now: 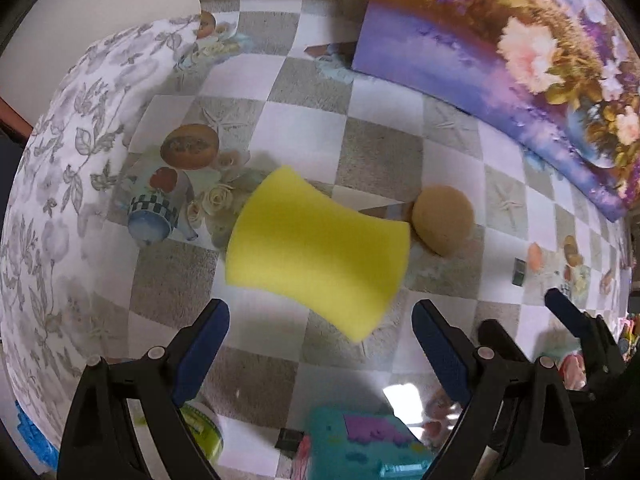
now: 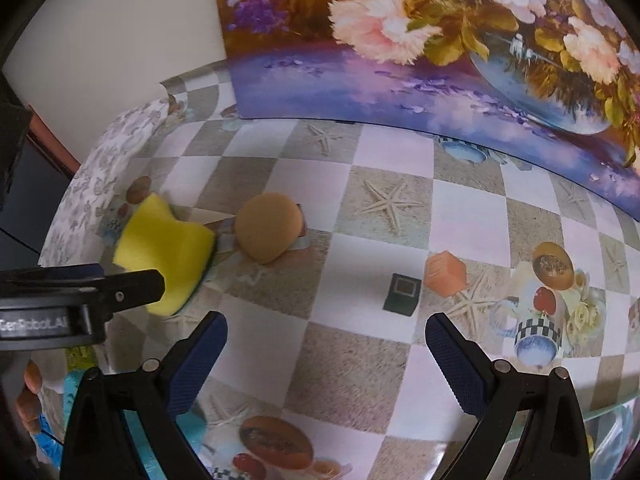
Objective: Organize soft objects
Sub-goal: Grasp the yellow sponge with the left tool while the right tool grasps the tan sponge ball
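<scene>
left gripper (image 1: 320,320) spread, empty | right gripper (image 2: 326,328) spread, empty | yellow sponge (image 1: 316,252) just ahead of left jaws, near table's left edge, beside tan round sponge (image 2: 268,226) | open checkered tablecloth (image 2: 360,260) to right

Yellow sponge (image 1: 316,250) near corner smeared w/ motion blur. In right wrist view, left gripper (image 2: 80,300) covers sponge's front-left edge. Teal toy (image 1: 360,448) cut by bottom edge, purple lettering unreadable. Small dark cube (image 1: 519,272) too tiny & warped to ID. Painting (image 2: 400,40) runs off top/right.
</scene>
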`<state>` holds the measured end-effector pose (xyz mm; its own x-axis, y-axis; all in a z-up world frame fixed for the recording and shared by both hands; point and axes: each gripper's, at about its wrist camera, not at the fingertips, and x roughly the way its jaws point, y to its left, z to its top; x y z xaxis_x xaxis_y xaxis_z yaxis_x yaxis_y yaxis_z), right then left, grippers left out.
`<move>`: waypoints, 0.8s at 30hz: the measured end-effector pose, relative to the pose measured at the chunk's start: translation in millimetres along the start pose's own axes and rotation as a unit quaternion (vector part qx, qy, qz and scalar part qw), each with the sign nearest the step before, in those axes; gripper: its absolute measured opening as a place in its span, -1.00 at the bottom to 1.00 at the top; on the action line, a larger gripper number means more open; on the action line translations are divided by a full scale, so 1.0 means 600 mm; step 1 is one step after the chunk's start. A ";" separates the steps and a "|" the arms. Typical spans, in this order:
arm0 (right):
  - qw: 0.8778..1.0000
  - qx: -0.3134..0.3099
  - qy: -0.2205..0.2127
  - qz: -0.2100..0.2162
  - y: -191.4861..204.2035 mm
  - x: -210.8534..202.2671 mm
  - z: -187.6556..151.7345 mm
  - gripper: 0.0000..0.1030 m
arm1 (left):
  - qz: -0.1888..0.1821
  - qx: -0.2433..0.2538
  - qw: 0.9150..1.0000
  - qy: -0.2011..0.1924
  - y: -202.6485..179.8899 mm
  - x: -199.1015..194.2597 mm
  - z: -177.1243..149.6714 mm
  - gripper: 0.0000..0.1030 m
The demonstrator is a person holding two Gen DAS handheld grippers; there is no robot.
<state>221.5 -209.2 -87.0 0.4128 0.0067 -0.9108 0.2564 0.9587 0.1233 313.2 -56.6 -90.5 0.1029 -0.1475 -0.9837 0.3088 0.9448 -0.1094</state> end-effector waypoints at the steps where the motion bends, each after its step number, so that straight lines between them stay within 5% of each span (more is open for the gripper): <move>1: 1.000 0.000 0.001 0.000 -0.002 0.002 0.001 0.96 | 0.001 -0.003 1.000 0.001 0.001 0.003 0.001 0.80; 8: 1.000 0.004 0.006 0.009 -0.016 0.018 0.021 0.92 | -0.008 -0.006 1.000 0.014 -0.007 0.031 0.006 0.77; 14: 1.000 -0.011 0.005 0.009 -0.017 0.024 0.030 0.89 | -0.007 -0.002 1.000 0.021 -0.012 0.043 0.011 0.49; 17: 1.000 -0.015 0.008 0.006 -0.016 0.028 0.031 0.87 | -0.018 -0.014 0.999 0.022 -0.004 0.048 0.019 0.19; 24: 0.999 -0.034 0.002 0.030 0.010 0.037 0.052 0.84 | -0.029 -0.037 0.999 0.009 0.028 0.043 0.033 0.08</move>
<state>259.6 -212.3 -94.2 0.4223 0.0651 -0.9041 0.1711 0.9738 0.1500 339.8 -50.5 -115.1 0.0701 -0.1990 -0.9775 0.2430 0.9538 -0.1767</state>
